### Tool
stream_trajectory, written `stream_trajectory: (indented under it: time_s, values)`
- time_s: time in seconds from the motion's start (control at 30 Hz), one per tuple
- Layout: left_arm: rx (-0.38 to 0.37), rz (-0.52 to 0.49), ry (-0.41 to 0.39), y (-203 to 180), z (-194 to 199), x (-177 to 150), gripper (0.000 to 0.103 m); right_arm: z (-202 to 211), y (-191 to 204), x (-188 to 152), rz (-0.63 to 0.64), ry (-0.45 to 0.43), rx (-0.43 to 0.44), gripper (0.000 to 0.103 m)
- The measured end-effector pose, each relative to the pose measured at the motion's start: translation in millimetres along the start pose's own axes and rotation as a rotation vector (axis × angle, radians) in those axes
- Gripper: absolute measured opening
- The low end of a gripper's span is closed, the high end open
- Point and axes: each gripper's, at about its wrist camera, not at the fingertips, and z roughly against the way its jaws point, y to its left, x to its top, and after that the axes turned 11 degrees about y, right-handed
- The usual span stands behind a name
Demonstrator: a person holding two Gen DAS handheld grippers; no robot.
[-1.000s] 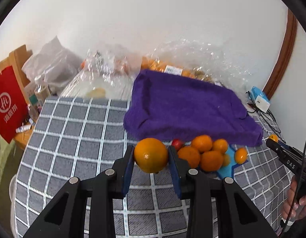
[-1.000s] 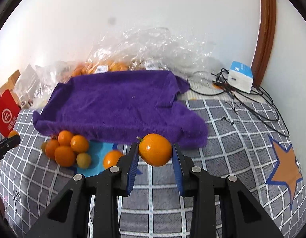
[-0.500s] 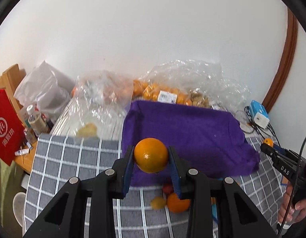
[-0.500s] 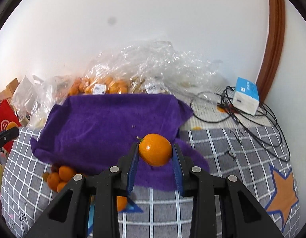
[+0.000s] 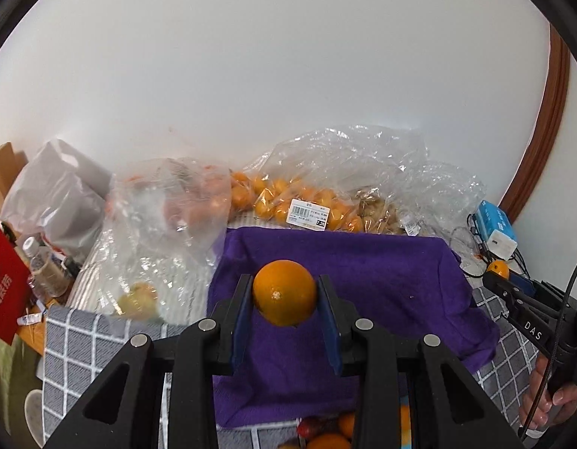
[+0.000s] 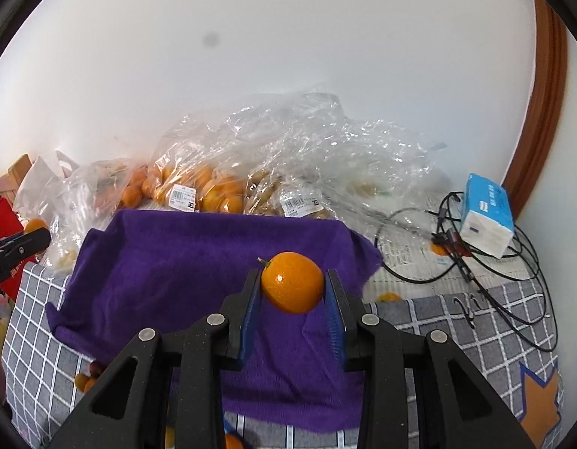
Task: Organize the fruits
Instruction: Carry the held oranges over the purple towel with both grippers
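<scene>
My left gripper (image 5: pixel 284 299) is shut on a round orange (image 5: pixel 284 292) and holds it above the near part of a purple towel (image 5: pixel 382 288). My right gripper (image 6: pixel 292 292) is shut on a smaller orange with a stem (image 6: pixel 292 286), held over the same purple towel (image 6: pixel 183 262). A pile of loose oranges (image 5: pixel 329 434) lies at the towel's near edge, mostly hidden under the left gripper. The right gripper also shows at the right edge of the left wrist view (image 5: pixel 513 292).
Clear plastic bags of oranges (image 5: pixel 288 202) and other produce (image 6: pixel 288 172) lie behind the towel against the white wall. A blue-and-white box (image 6: pixel 486 220) and black cables (image 6: pixel 494 269) sit at the right. A red bag (image 5: pixel 3 284) and bottle (image 5: pixel 45 269) stand left.
Both grippers have risen and moved forward over the purple towel, each still holding its orange. The fruit pile has dropped to the bottom edge of both views.
</scene>
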Motion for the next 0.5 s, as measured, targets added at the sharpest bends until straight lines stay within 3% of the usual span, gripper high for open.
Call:
stream_trajectory:
  time_s: [0.5]
  values:
    - [-0.028,-0.002,0.108,-9,-80,20,0.032,-73,3,13,0.022,0.101,-0.023,0.033]
